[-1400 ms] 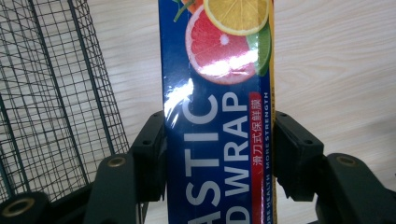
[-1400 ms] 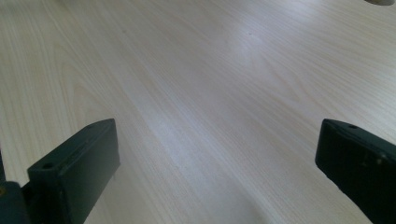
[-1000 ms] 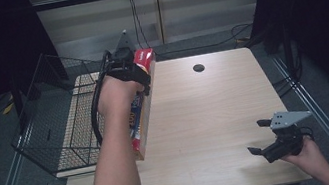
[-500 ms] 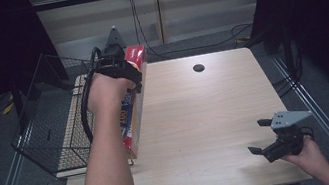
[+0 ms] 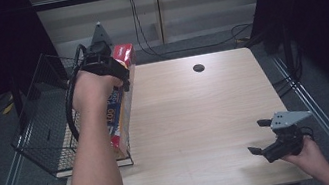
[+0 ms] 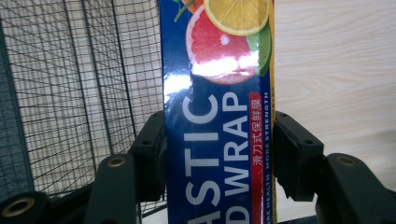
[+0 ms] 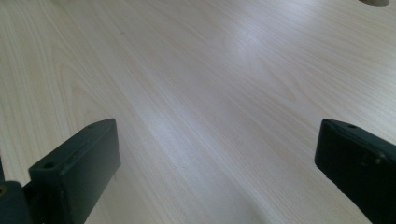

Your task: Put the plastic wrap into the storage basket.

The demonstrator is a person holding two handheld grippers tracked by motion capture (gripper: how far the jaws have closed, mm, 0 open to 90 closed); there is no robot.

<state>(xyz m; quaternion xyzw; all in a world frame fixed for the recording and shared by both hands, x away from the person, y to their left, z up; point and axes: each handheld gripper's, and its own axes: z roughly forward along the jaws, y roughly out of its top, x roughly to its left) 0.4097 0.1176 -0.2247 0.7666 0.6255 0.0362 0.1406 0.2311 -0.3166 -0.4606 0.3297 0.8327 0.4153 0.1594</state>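
Observation:
A long blue plastic wrap box (image 5: 121, 104) with a red end and citrus pictures (image 6: 219, 107) hangs lengthwise above the table's left edge, beside the wire basket (image 5: 43, 138). My left gripper (image 5: 116, 75) is shut on the box near its far, red end, its pads pressing both long sides (image 6: 217, 154). At the table's near right corner my right gripper (image 5: 258, 136) rests low over the wood with its jaws wide apart and nothing between them (image 7: 215, 154).
The black wire basket (image 6: 79, 93) stands off the table's left side, partly over the floor. A dark round hole (image 5: 198, 68) sits in the far middle of the wooden table (image 5: 197, 117). Cables hang behind the table's far edge.
My left gripper has carried the box leftwards and a little upwards, from over the table towards the basket. The right gripper has stayed where it was.

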